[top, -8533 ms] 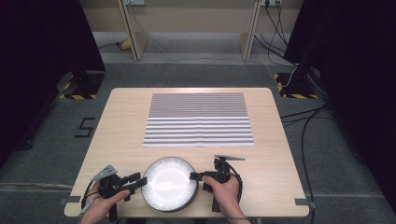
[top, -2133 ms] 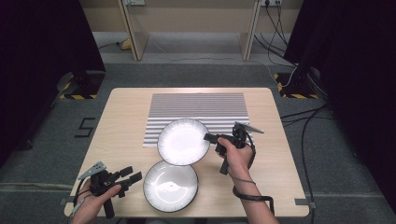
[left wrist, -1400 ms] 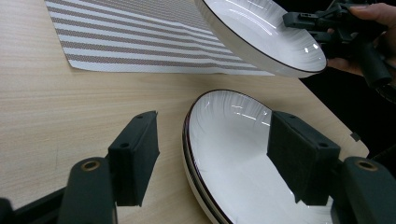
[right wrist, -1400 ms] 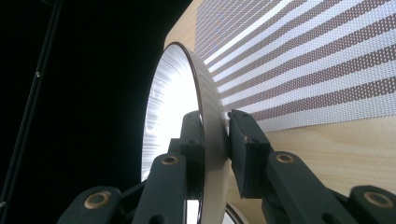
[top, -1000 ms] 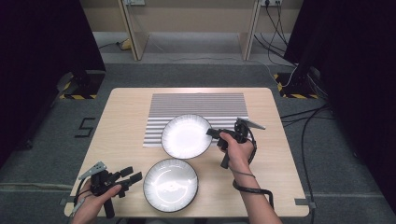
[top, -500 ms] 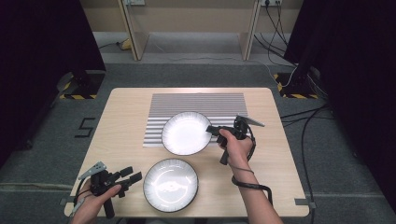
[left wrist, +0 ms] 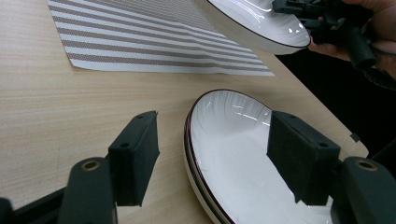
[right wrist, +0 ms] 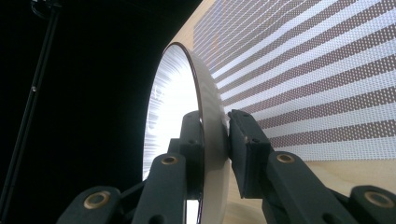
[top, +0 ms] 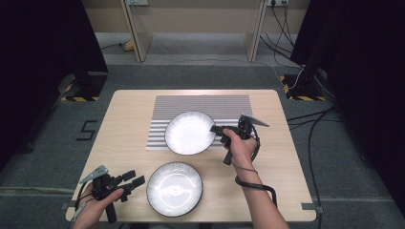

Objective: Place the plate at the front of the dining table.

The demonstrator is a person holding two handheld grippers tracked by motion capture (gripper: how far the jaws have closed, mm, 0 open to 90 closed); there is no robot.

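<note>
Right gripper [top: 216, 130] clamped on rim of upper plate [top: 189, 132], held over striped mat [top: 162, 109]. Plate looks glazed ceramic: stiff, slick, chips easily, and weight hangs off one edge. You keep pads [right wrist: 246, 140] deep over rim, tilt slowly. Left gripper [top: 135, 179] jaws apart, straddling near edge of second plate [top: 174, 189] on table [top: 129, 124], gripping nothing.

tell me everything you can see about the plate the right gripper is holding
The held plate is round, white and glossy like glazed ceramic, with fine ribbing toward a thin dark rim. The right gripper pinches its right edge, one pad on the inner face and one on the underside. It hangs above the striped placemat, slightly tilted; whether its far edge touches the mat cannot be told. It sits beyond the second plate.
</note>
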